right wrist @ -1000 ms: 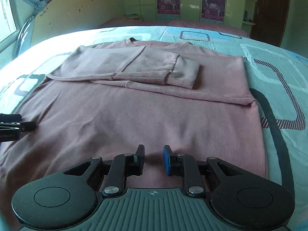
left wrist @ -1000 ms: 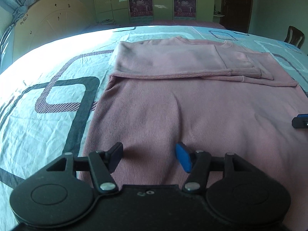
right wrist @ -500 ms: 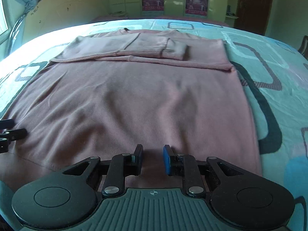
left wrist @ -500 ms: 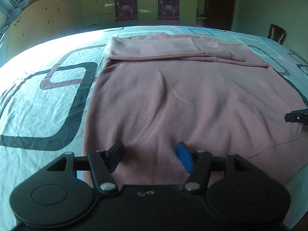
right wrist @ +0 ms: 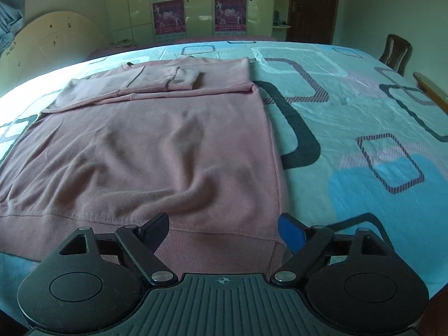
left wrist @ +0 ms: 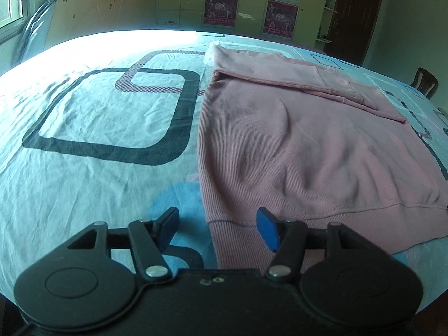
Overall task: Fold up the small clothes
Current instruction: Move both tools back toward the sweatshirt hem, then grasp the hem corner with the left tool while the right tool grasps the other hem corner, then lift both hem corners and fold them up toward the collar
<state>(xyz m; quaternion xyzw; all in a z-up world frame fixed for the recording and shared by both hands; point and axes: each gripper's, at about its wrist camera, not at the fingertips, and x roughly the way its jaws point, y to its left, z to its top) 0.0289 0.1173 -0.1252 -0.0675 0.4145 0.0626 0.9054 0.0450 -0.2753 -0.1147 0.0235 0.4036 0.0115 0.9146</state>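
A pink sweater [left wrist: 302, 151] lies flat on the bed with both sleeves folded across its far chest part [left wrist: 294, 81]. It also shows in the right wrist view [right wrist: 156, 151]. My left gripper [left wrist: 218, 224] is open and empty, straddling the sweater's near left hem corner [left wrist: 224, 232]. My right gripper [right wrist: 224, 232] is open wide and empty, straddling the near right hem corner [right wrist: 252, 246]. Neither gripper shows in the other's view.
The bed sheet [left wrist: 98, 145] is light blue with dark square outlines. A wooden chair [right wrist: 396, 51] stands at the right of the bed. A round board [right wrist: 53, 42] leans on the far wall beside wardrobes [right wrist: 196, 2] and a dark door [right wrist: 313, 2].
Both grippers have drawn back from the sweater's middle to its near hem and spread apart toward the corners. The right gripper's jaws have opened wide; the left stayed open.
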